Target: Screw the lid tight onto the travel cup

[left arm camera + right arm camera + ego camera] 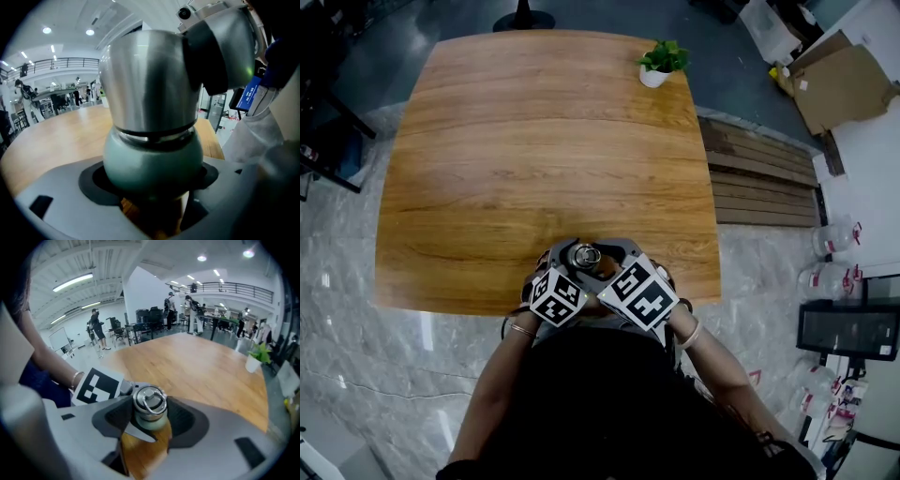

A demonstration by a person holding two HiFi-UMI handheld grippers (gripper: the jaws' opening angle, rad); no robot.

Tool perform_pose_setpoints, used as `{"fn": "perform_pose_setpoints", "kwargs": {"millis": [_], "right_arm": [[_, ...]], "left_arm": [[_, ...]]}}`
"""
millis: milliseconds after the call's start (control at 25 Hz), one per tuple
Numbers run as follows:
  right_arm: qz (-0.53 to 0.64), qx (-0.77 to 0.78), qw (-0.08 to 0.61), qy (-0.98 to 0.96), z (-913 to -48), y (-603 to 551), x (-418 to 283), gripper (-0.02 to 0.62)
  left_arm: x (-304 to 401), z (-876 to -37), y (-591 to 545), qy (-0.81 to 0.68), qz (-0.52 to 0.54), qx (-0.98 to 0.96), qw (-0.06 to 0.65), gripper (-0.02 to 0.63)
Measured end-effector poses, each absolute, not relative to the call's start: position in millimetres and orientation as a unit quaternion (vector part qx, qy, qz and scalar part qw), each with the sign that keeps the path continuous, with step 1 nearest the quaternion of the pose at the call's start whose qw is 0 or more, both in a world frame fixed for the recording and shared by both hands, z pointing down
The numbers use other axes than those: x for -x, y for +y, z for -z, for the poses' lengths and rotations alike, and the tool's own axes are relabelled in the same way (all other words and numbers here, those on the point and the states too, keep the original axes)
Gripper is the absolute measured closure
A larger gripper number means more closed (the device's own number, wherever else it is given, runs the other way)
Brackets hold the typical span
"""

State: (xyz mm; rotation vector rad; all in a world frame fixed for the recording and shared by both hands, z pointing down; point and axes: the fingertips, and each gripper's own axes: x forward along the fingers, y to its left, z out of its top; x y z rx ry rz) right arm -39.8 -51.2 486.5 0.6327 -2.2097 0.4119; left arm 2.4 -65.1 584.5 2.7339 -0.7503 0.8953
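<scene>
My forearms come in from either side and meet over the near edge of the table (534, 141), elbows out, a thin bangle on each wrist. The marker cubes (555, 298) sit side by side just in front of my chest.

My left gripper (150, 185) lies level and low. It is closed around the cup (152, 154), whose round body sits in the dark curved hollows of the two pads. My right gripper (149, 417) is tilted down onto the cup's top. Its dark pads lie against both sides of the lid (149, 411), clamping it.

The cup stands upright at the near middle of the table, between the two grippers. I cannot tell whether its base rests on the wood.

Its body is a smooth, matt, pale green bulb. Above a narrow dark seam the top is brushed steel, cylindrical and shiny with soft reflections. From above, the lid is a small steel disc with a wire ring (151, 398) lying flat on it.

The gripper shells are plain grey plastic, broad and rounded. The table is warm brown wood with long grain. A little green plant (661, 61) in a white pot stands at its far right corner
</scene>
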Motion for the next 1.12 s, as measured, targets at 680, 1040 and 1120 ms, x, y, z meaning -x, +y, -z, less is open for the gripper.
{"fn": "perform_pose_setpoints", "kwargs": {"millis": [680,1040,1120], "right_arm": [[-0.062,-0.121,0.439,-0.888,-492,-47,50,0.35],[-0.12,-0.259,0.367,-0.885,-486,-64,51,0.35],[-0.125,-0.239,0.35,-0.897,-476,-61,52,0.35]], "left_arm": [[-4,-584,-53,-0.132,-0.298,-0.944,0.051,0.206],[2,-580,-72,-0.254,-0.264,-0.92,0.138,0.206],[1,-570,-71,-0.249,-0.261,-0.923,0.135,0.206]]}}
